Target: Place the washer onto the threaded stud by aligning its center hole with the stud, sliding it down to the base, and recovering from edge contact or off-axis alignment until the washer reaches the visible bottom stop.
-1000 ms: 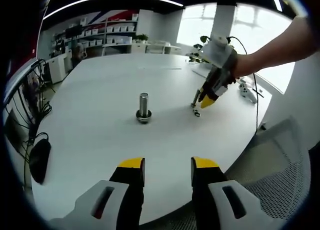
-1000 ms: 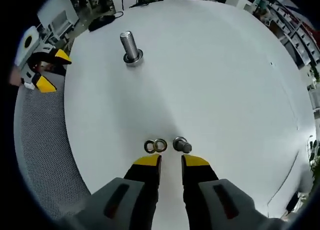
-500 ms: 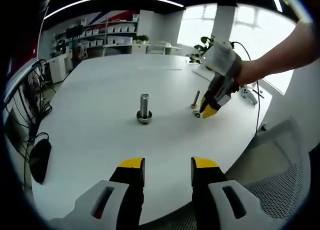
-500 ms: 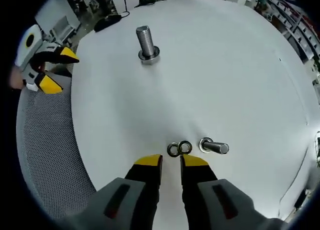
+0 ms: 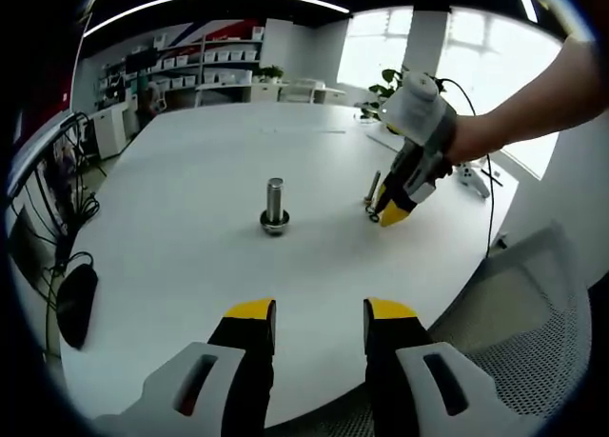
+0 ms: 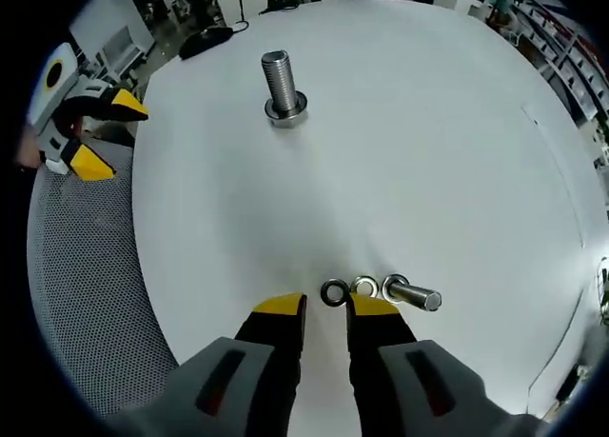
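The task is barely begun: the threaded stud [image 6: 283, 87] stands upright on the white table [image 6: 428, 151] with a collar at its base that may be its own head or a washer already seated; the picture is too small to tell. In the right gripper view two washers lie flat and touching each other just past the jaw tips, the darker washer [image 6: 334, 292] toward eleven o'clock of the right gripper [image 6: 326, 307] and the brighter washer [image 6: 364, 287] at about one o'clock, with a loose bolt [image 6: 412, 295] lying on its side against the brighter one at three o'clock of it. The right gripper's jaws stand a narrow gap apart with nothing between them, so picking up a washer, carrying it to the stud at twelve o'clock, aligning the hole and sliding it to the base are all left to do. The left gripper [image 5: 320, 312] hovers off the table edge, jaws parted moderately and empty, the stud at its twelve o'clock. The left gripper view adds what the other lacks: the person's hand [image 5: 476, 132] bringing the right gripper down onto the small parts at two o'clock of the stud, plus a dark computer mouse [image 5: 74, 304] at nine o'clock. The right gripper view alone resolves the washers as two separate rings.
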{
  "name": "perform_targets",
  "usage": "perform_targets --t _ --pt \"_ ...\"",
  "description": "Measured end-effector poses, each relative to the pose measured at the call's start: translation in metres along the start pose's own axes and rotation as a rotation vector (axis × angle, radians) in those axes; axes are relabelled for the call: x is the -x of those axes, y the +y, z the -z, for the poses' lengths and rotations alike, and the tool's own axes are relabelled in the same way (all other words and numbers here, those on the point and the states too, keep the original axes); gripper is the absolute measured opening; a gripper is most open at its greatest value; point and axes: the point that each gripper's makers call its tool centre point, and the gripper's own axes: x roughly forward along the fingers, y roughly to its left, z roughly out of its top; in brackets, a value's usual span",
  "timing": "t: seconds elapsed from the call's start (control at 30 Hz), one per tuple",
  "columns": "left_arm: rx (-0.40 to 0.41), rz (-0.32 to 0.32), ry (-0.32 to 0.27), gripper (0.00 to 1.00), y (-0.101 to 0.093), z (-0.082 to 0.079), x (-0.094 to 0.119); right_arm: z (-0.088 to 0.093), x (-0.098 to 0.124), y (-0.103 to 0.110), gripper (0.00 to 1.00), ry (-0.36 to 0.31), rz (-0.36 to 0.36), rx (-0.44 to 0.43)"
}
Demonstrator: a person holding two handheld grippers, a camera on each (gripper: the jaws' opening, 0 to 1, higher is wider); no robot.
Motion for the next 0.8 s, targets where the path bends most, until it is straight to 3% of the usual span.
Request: perform_targets --t 0.7,0.77,0.8 --pt "-0.003 -0.004 0.009 0.34 0.001 0.002 -0.001 0.001 -0.001 0.006 0.18 0.012 -0.003 0.137" --pt "-0.003 -0.004 0.011 0.34 0.001 0.002 -0.001 0.001 -0.002 0.005 0.19 0.018 0.004 0.154" --pt "-0.003 -0.004 0.007 0.34 0.001 0.001 0.000 0.010 -0.001 0.008 0.19 0.066 -0.020 0.158"
